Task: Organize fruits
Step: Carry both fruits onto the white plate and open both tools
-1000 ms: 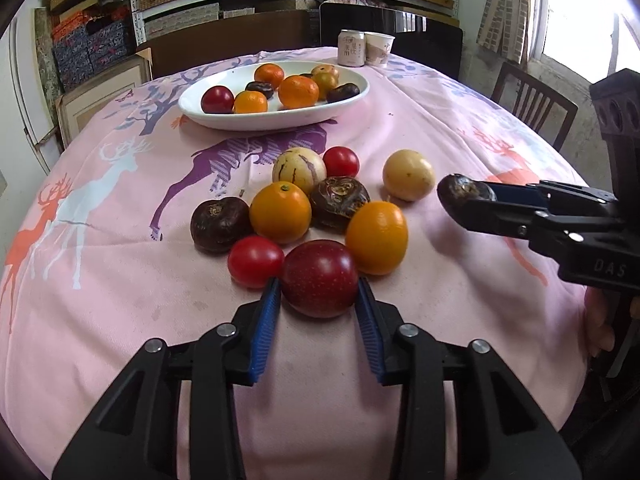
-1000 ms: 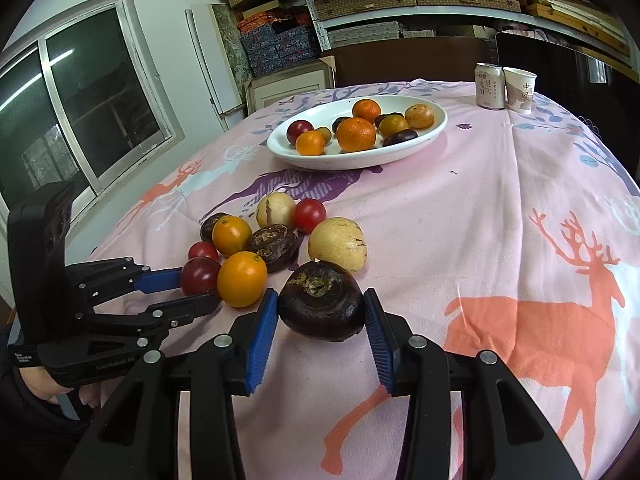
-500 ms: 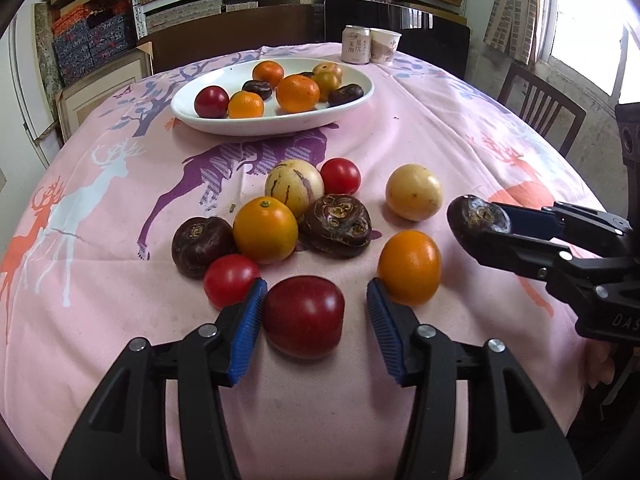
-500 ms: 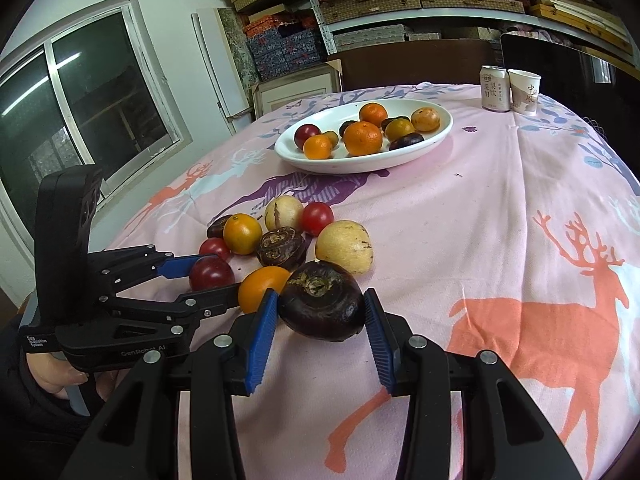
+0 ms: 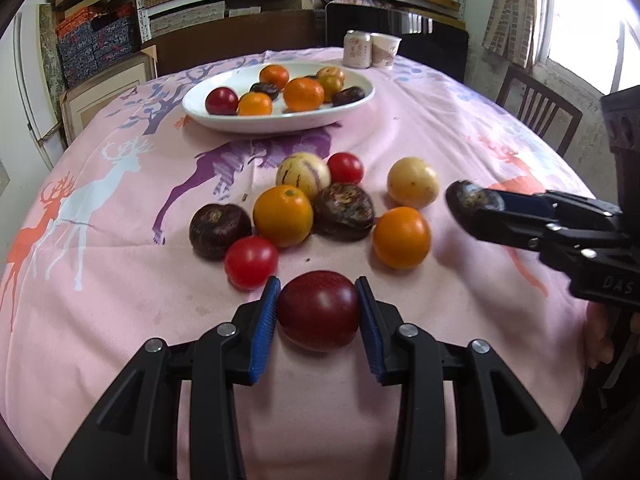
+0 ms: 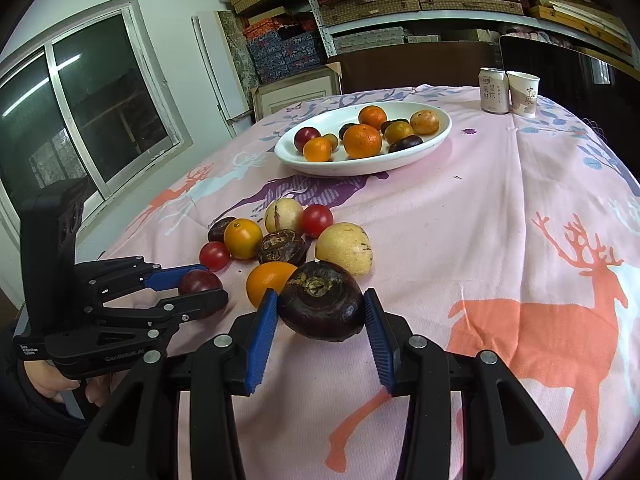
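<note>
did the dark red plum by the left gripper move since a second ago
Yes. The dark red plum sat against the orange and red tomato; now it lies apart, nearer the camera.

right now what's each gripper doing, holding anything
Left gripper: closed on the dark red plum, low over the tablecloth.
Right gripper: closed on the dark purple fruit, just off the cloth.

Print on the can (image 6: pixel 493 90) and paper cup (image 6: pixel 523 93) too small to read, far side of the dark purple fruit (image 5: pixel 467 205) hidden behind the right gripper (image 5: pixel 486 216) finger, a dark fruit (image 5: pixel 265 89) on the white plate (image 5: pixel 276 122) partly covered by oranges, chair (image 5: pixel 536 110) cut off by the table edge.
</note>
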Available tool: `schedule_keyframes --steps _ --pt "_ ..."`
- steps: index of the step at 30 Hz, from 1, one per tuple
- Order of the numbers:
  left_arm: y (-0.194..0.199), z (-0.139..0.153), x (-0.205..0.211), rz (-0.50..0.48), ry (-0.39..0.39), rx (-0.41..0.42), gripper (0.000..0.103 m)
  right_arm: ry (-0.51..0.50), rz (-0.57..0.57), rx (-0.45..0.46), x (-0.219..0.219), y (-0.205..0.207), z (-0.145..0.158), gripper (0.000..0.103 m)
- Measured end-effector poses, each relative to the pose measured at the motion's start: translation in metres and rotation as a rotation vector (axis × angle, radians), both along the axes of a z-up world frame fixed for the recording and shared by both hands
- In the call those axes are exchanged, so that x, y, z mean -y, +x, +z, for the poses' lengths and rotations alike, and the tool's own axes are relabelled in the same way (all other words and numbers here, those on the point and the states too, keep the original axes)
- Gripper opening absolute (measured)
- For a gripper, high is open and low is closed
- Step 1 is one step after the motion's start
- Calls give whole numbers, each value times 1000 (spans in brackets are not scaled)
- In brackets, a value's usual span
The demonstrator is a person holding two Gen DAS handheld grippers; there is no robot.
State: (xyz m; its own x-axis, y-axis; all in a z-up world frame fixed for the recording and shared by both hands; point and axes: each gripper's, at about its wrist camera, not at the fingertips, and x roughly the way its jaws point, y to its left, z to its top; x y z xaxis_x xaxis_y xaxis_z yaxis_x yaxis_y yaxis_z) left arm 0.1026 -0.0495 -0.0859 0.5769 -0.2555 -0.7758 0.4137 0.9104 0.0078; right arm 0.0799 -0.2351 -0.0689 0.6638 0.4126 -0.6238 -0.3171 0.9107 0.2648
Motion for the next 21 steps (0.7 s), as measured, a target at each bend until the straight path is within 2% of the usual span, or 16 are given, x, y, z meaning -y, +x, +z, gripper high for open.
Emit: schedule_keyframes --steps 3,5,7,9,21 --pt "4 -4 -2 6 -9 -25 46 0 0 2 0 0 0 44" --pt "4 -4 -1 5 -1 -24 46 1 1 1 1 0 0 44" --pt "4 -4 -2 7 -12 -25 46 2 2 1 1 0 0 44" --pt "4 -3 -5 14 -32 -22 39 4 4 4 1 0 0 44" --pt "-3 8 -8 11 -119 -6 38 8 2 20 1 -3 2 44"
